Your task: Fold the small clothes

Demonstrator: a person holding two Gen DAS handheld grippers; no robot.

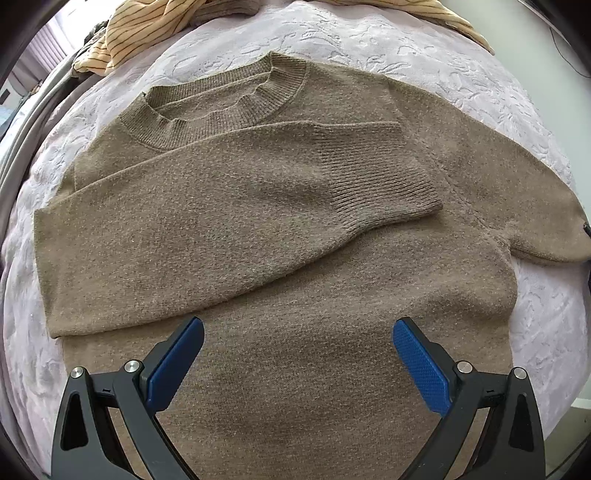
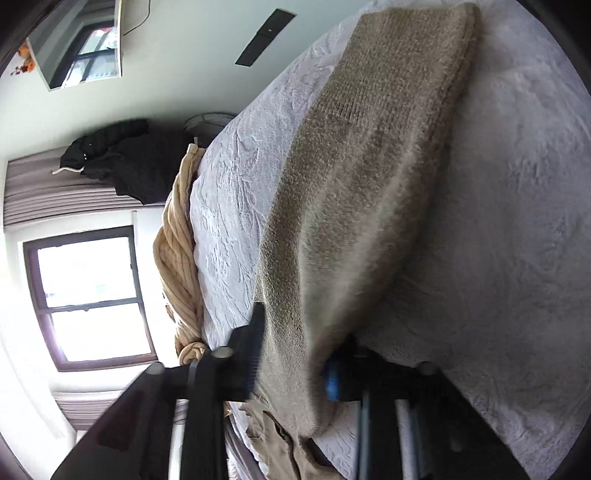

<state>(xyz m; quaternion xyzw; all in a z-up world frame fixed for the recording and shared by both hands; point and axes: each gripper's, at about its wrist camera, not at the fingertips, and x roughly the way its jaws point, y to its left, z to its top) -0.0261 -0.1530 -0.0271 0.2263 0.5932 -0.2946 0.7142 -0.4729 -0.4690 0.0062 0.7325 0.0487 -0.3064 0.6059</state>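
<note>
1. The brown knitted crew-neck sweater (image 1: 295, 229) is spread flat on the pale lilac embossed bedspread (image 1: 424, 48), with one sleeve (image 1: 229, 206) already folded across the chest.
2. The left gripper (image 1: 297, 354) is held spread above the lower body of the sweater, its blue pads touching nothing.
3. The right gripper (image 2: 295, 373) is pressed together on the other sleeve (image 2: 369, 177), pinched near its end (the view is rolled sideways and blurred).
4. A slip is judged possible: only a thin edge of soft knit appears caught, so a quick pull could free it.
5. The folded sleeve could be dragged askew if the lifted one is swept across carelessly.
6. The hem is hidden behind the left gripper, and the striped cream cloth (image 1: 147, 33) is cut off at the frame edge.
</note>
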